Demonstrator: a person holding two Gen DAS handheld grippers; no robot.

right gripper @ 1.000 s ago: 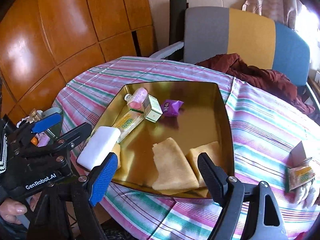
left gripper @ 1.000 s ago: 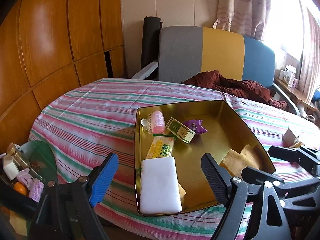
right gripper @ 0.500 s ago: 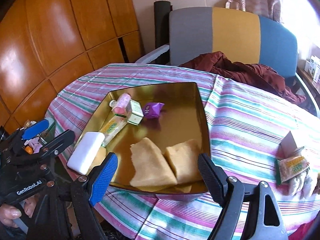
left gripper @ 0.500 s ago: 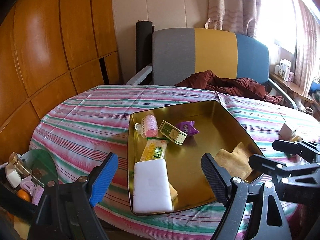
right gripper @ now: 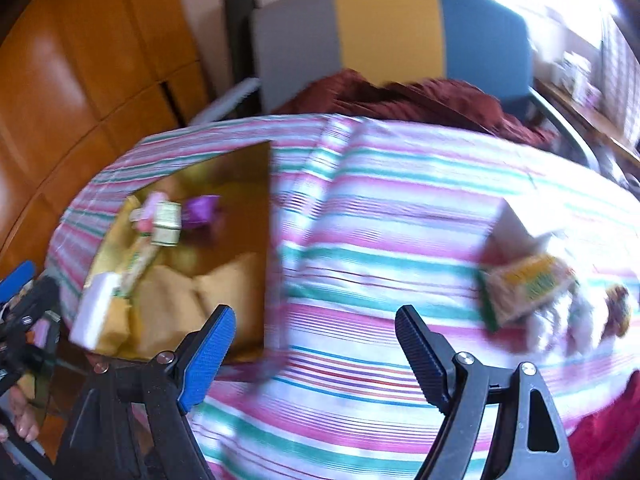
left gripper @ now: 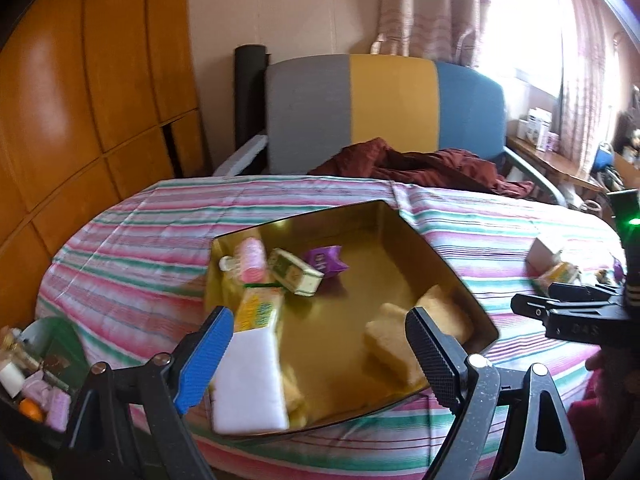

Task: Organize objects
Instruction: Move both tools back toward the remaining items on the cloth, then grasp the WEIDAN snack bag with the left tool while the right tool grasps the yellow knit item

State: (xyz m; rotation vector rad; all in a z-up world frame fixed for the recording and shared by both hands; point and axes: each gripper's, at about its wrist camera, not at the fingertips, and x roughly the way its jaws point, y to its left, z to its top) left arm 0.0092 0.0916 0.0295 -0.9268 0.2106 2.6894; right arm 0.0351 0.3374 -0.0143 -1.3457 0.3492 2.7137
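Gold tray (left gripper: pixel 436 256) on striped cloth (right gripper: pixel 380 208) — left gripper (left gripper: pixel 316 354) jaws opening, empty; right gripper (right gripper: pixel 314 346) jaws spread, empty.

Right gripper (right gripper: pixel 310 350) now off tray (right gripper: pixel 256 168)

Home living room, striped tablecloth (left gripper: pixel 280 200), tricolour armchair (left gripper: pixel 384 108), curtains (left gripper: pixel 420 8), wood panelling (left gripper: pixel 80 100)

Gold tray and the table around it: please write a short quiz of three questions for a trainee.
1. True or false: the white sponge block lies inside the gold tray.
2. Which colour is the small wrapped packet in the tray? A red, B purple, C black.
3. Fill in: the right tool hangs over the striped ____, holding nothing.

Key: 1 true; 2 B; 3 tablecloth.
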